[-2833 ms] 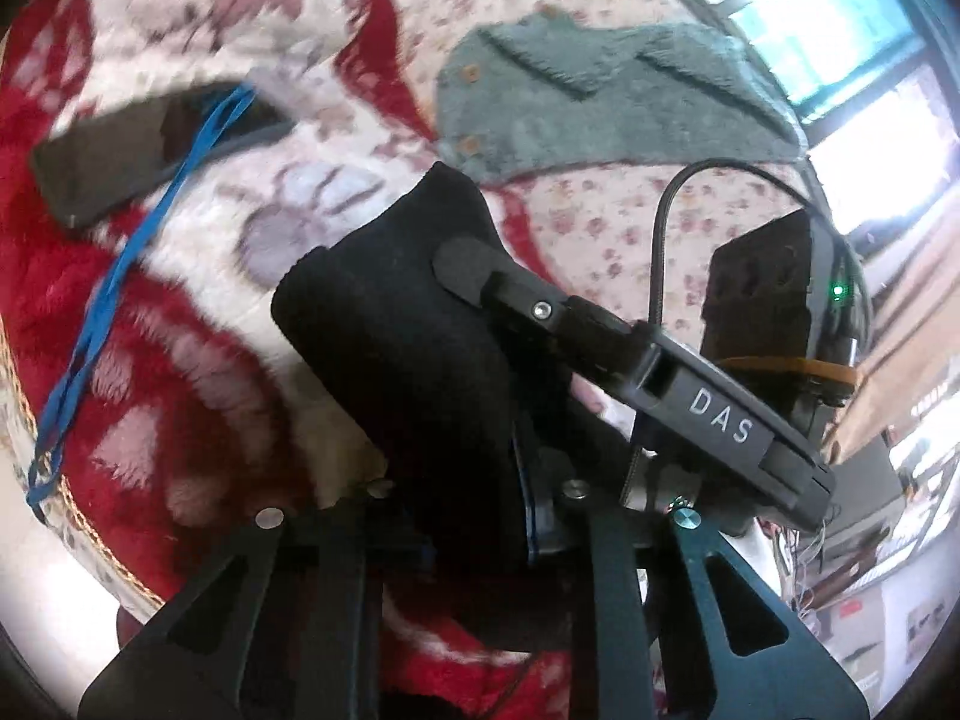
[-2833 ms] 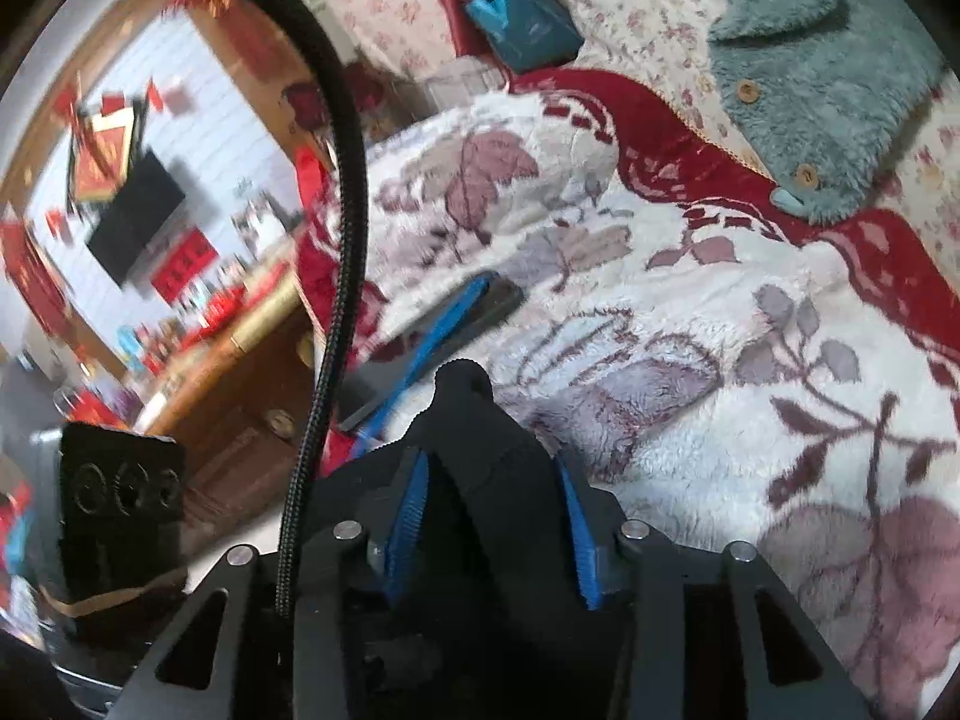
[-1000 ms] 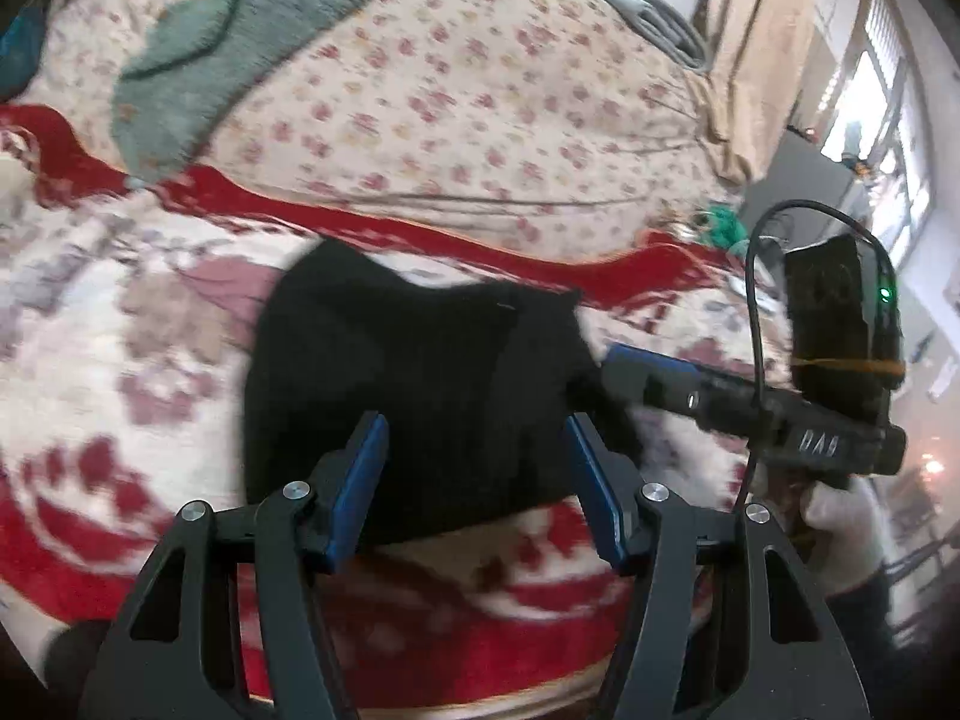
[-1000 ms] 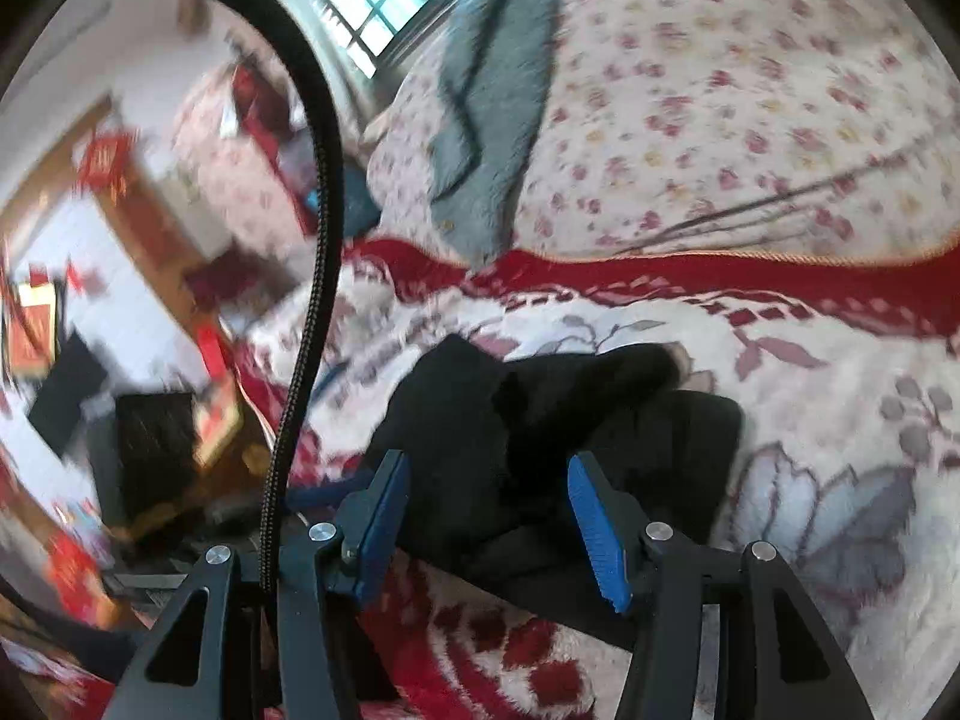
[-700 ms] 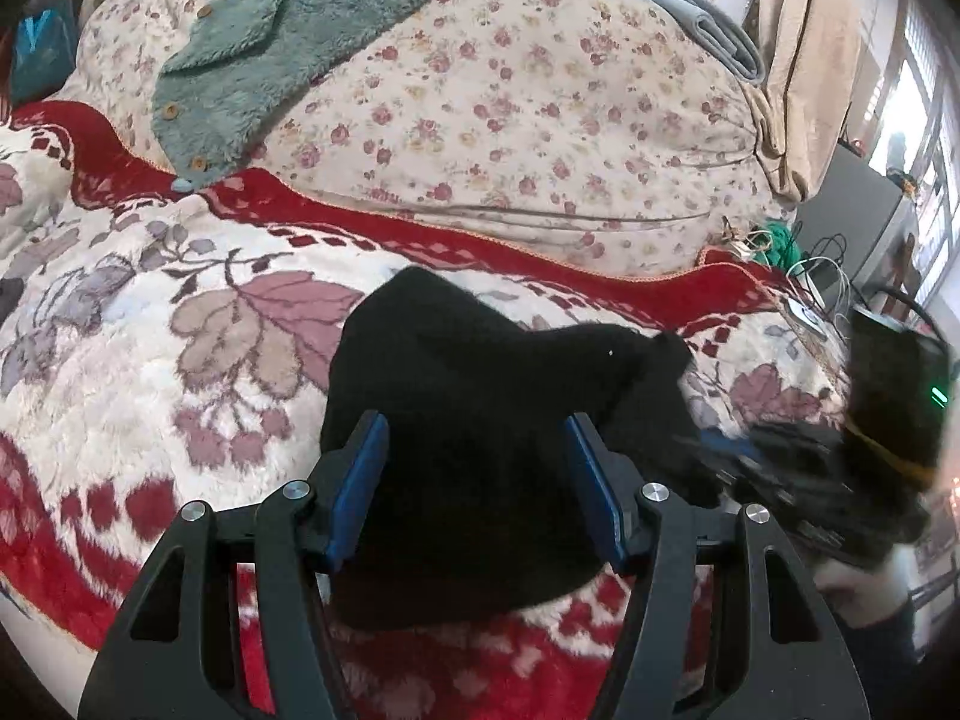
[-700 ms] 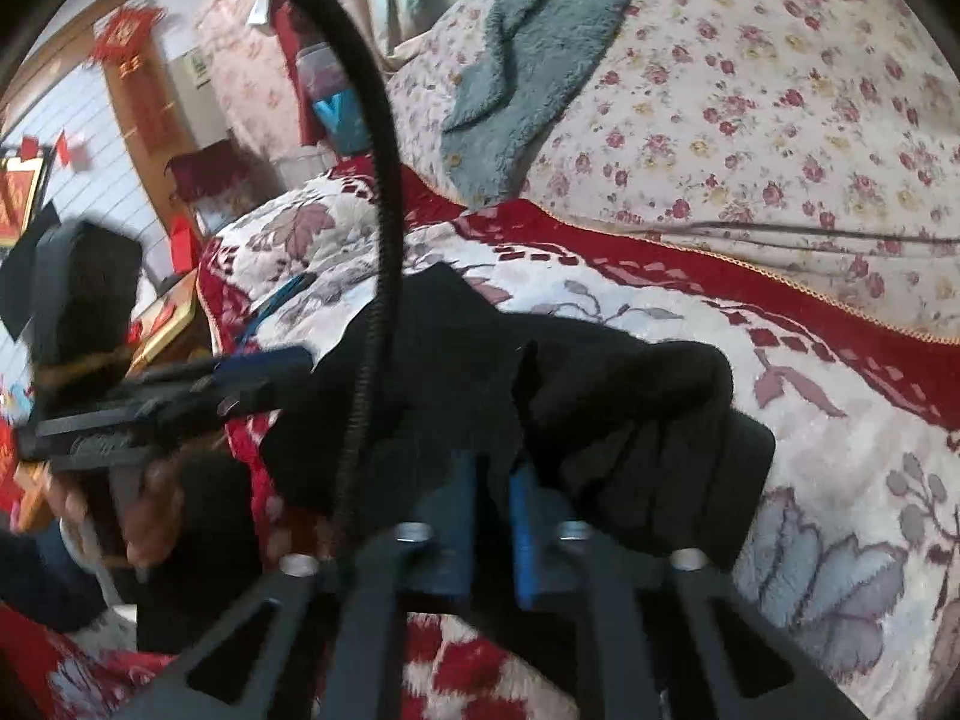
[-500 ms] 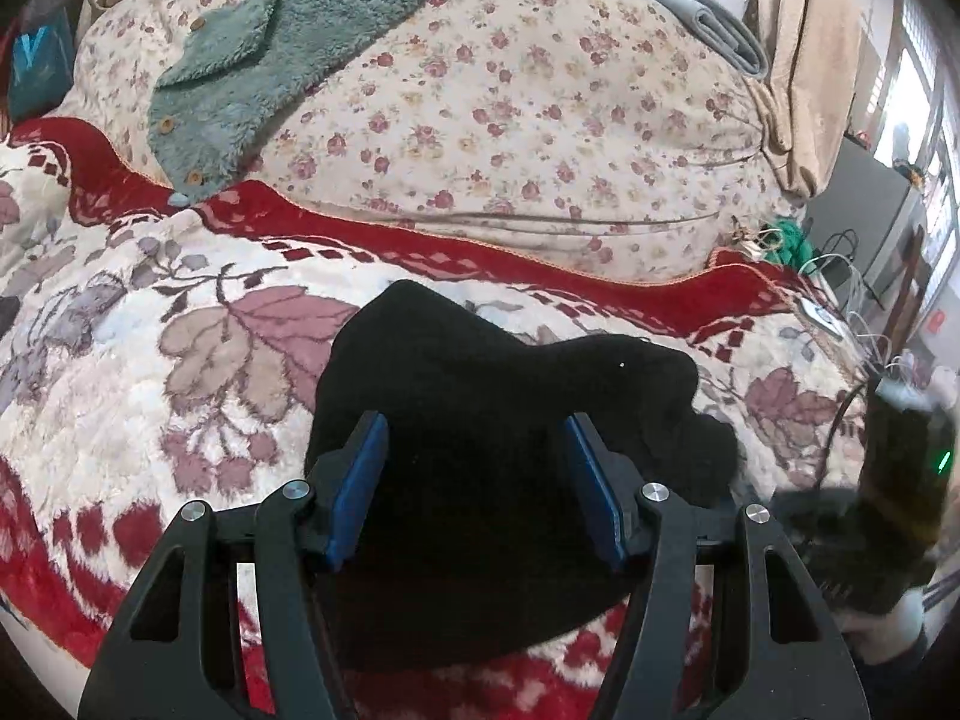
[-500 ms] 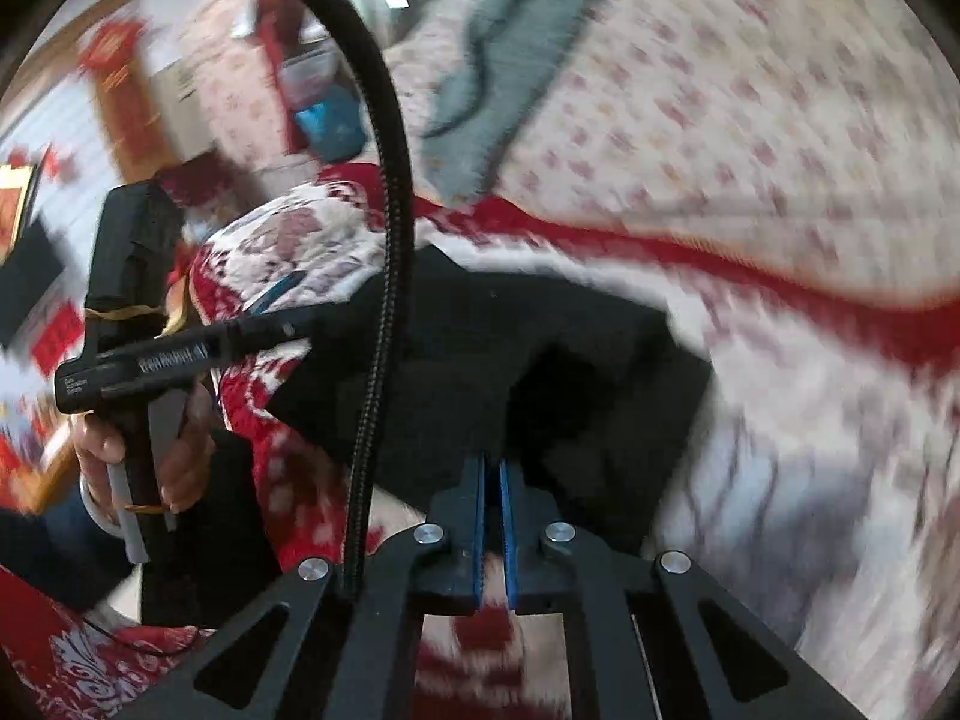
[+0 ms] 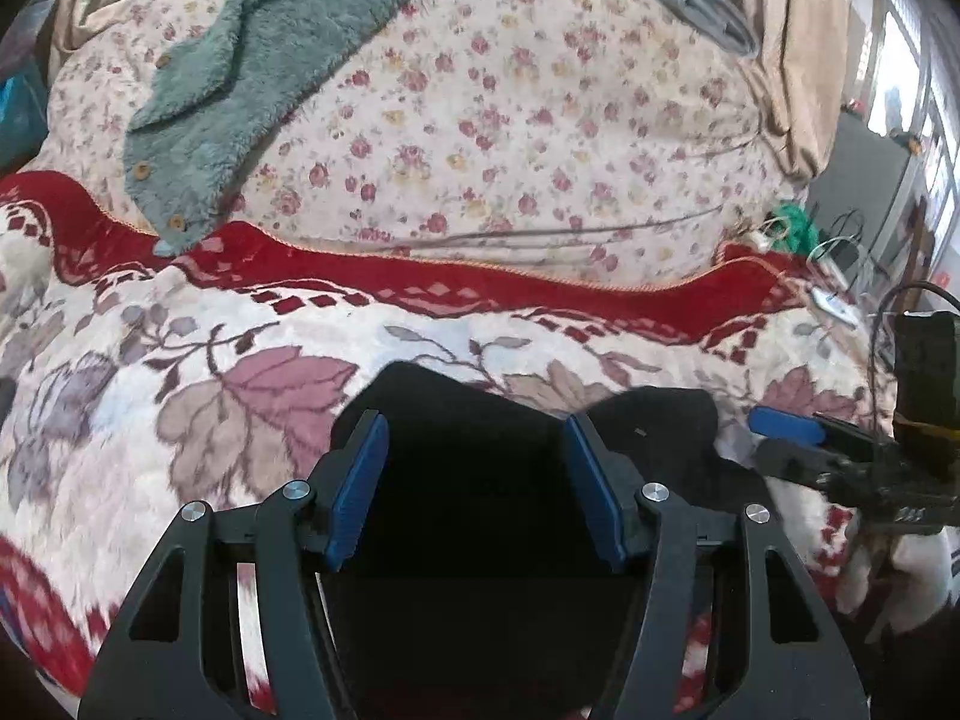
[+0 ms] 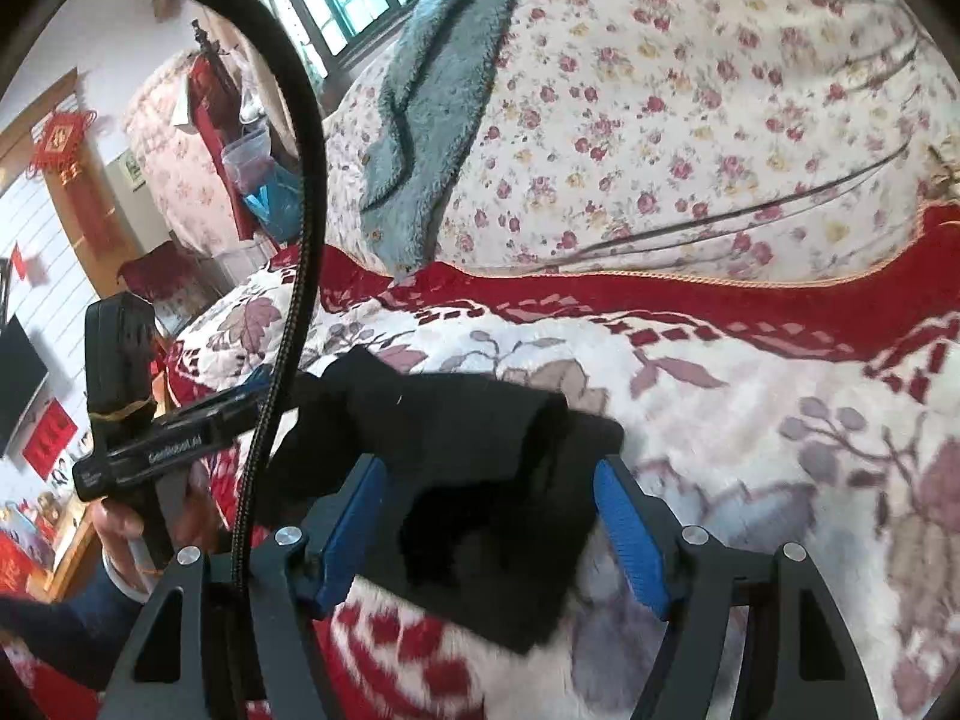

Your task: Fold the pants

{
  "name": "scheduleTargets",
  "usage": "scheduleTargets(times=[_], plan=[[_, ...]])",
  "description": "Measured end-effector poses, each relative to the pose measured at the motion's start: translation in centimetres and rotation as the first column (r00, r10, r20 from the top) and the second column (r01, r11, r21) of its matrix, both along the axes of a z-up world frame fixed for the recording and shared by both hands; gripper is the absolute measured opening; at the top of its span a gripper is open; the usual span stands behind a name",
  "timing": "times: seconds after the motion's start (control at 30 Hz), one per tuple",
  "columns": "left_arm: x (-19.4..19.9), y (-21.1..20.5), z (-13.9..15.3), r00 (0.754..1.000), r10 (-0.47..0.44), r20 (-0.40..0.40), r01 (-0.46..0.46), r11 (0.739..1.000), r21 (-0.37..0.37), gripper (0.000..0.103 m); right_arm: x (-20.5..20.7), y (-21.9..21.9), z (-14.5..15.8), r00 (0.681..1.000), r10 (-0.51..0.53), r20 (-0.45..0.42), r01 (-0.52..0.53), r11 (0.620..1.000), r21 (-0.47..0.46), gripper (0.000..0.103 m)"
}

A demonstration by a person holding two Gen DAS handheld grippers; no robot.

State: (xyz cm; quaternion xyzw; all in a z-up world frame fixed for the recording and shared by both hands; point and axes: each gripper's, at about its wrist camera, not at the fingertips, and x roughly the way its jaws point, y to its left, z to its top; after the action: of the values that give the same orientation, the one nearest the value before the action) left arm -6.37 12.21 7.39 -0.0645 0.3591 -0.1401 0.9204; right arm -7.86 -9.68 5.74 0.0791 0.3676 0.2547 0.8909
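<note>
Pants folded on blanket.
Left gripper and right gripper: fingers spread, pants between them, ungripped.

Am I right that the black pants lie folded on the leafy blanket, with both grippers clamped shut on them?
Not quite. The black pants do lie folded on the leafy blanket, but the right gripper and left gripper are open, as each wrist view shows.

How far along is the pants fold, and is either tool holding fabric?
Done, apparently: the black pants lie in a compact, layered bundle on the floral blanket. In hand: nothing; the left tool and right tool are both open above the bundle. Left: the top layer bulges unevenly in the right wrist view, so a final flattening may remain.
</note>
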Motion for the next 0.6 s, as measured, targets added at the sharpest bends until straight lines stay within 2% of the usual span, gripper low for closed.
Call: scheduleTargets(times=[0.03, 0.07, 0.1, 0.17, 0.27, 0.33, 0.4, 0.5, 0.6], plan=[[0.7, 0.0, -0.3, 1.000, 0.015, -0.012, -0.015, 1.000, 0.018, 0.060, 0.5, 0.4, -0.5, 1.000, 0.006, -0.013, -0.006, 1.000, -0.007, 0.060], [1.4, 0.1, -0.5, 0.999, 0.038, -0.020, -0.037, 0.998, 0.041, 0.060, 1.0, 0.8, -1.0, 0.999, 0.020, -0.025, -0.020, 1.000, -0.004, 0.049], [1.9, 0.1, -0.8, 0.998, 0.056, -0.033, -0.054, 0.997, 0.064, 0.060, 1.5, 1.3, -1.5, 0.999, 0.046, -0.026, -0.046, 0.999, 0.004, 0.031], [3.1, 0.5, -1.7, 0.992, 0.097, -0.078, -0.089, 0.991, 0.096, 0.060, 1.8, 2.5, -1.9, 0.997, 0.074, -0.013, -0.074, 0.997, -0.032, 0.011], [4.2, 2.2, -3.0, 0.982, 0.118, -0.144, -0.119, 0.993, 0.004, 0.062, 1.8, 3.9, -0.7, 0.994, 0.093, 0.064, -0.087, 0.992, -0.091, 0.009], [4.2, 2.7, -3.4, 0.981, 0.123, -0.150, -0.128, 0.991, -0.029, 0.065, 2.1, 3.7, -0.2, 0.992, 0.077, 0.099, -0.063, 0.988, -0.139, 0.008], [4.2, 2.8, -3.8, 0.979, 0.137, -0.149, -0.144, 0.989, -0.040, 0.065, 2.4, 3.2, -1.2, 0.996, 0.023, 0.082, -0.003, 0.974, -0.226, 0.008], [3.9, 2.5, -3.7, 0.980, 0.149, -0.133, -0.155, 0.987, -0.031, 0.065, 2.2, 1.8, -2.8, 1.000, -0.003, 0.007, 0.004, 0.979, -0.202, 0.008], [3.1, 2.4, -2.9, 0.983, 0.155, -0.099, -0.158, 0.987, -0.019, 0.065, 0.4, 0.2, -1.5, 0.999, -0.021, 0.038, 0.024, 0.997, -0.075, 0.011]])
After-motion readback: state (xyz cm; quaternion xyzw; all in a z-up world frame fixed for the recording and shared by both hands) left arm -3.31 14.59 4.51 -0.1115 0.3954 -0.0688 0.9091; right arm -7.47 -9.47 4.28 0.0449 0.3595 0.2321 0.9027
